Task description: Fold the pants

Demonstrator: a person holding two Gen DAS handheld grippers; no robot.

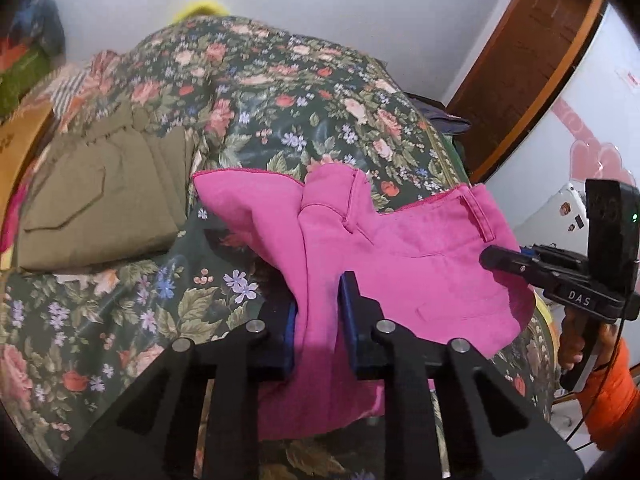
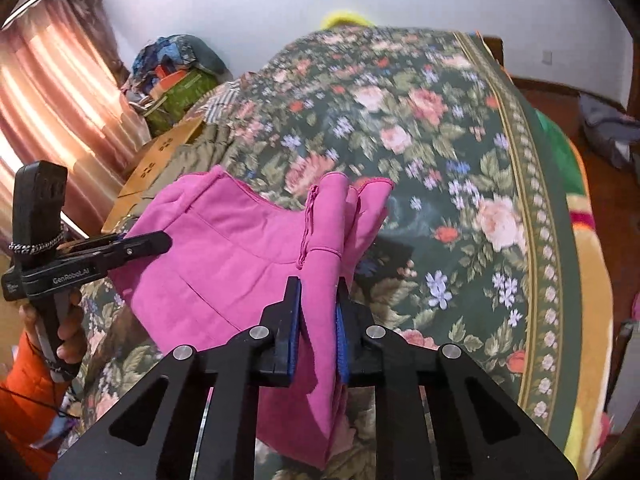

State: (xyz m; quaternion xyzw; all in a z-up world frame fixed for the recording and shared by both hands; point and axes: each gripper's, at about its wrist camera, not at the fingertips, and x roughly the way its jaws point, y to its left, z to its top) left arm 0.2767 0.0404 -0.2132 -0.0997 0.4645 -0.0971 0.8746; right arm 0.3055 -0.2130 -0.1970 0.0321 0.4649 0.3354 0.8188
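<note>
Both claws grip the pink pants [image 1: 400, 248], held just above the floral bed [image 1: 120, 320]: left claw [image 1: 318, 320] pinches a bunched fold, right claw [image 2: 318, 320] another. Folded olive pants [image 1: 100, 200] lie at ten o'clock.

Pink pants [image 1: 404, 256], dark green floral blanket [image 1: 280, 92], olive folded garment [image 1: 100, 204], black hand-held grippers with blue pads [image 1: 352, 320].

The right gripper [image 2: 318, 320] pinches a bunched fold of the bright pink cotton pants [image 2: 224, 248] between its blue-padded fingers [image 2: 292, 320]. At left, the left gripper [image 2: 160, 242] clamps the pants' other edge, lifted above the dark green floral bedspread [image 2: 440, 140].
</note>
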